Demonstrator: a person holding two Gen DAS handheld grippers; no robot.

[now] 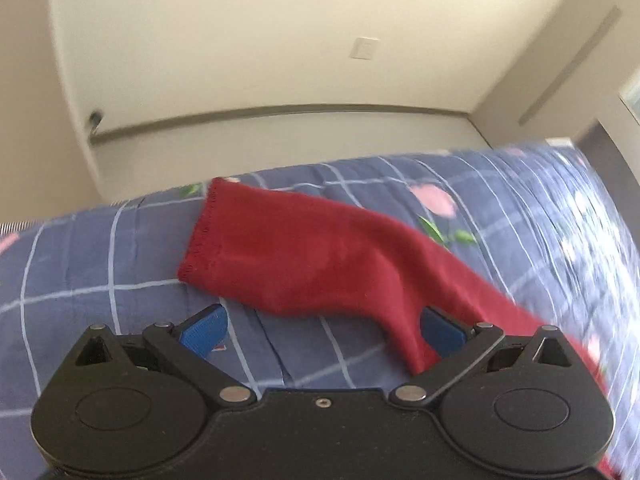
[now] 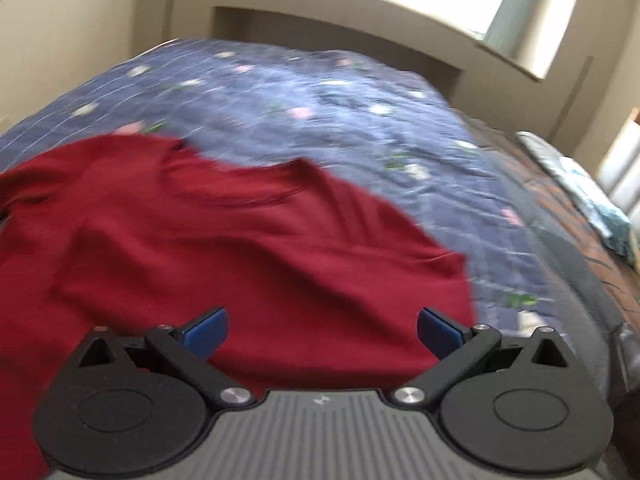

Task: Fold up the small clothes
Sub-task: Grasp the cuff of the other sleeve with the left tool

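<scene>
Lying spread and unfolded on the floral quilt [image 2: 320, 92], the red shirt [image 2: 224, 240] awaits every fold; left gripper [image 1: 323, 332] and right gripper [image 2: 322, 332] both gape wide, grasping nothing.

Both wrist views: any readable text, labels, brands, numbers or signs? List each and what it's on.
No readable text in either view.
Right hand-held gripper: small pale emblem on its ribbed grey body, too small to read.
Wall plate: blank as far as can be seen.
Red shirt and floral quilt: pattern only, no lettering; blurred.
</scene>
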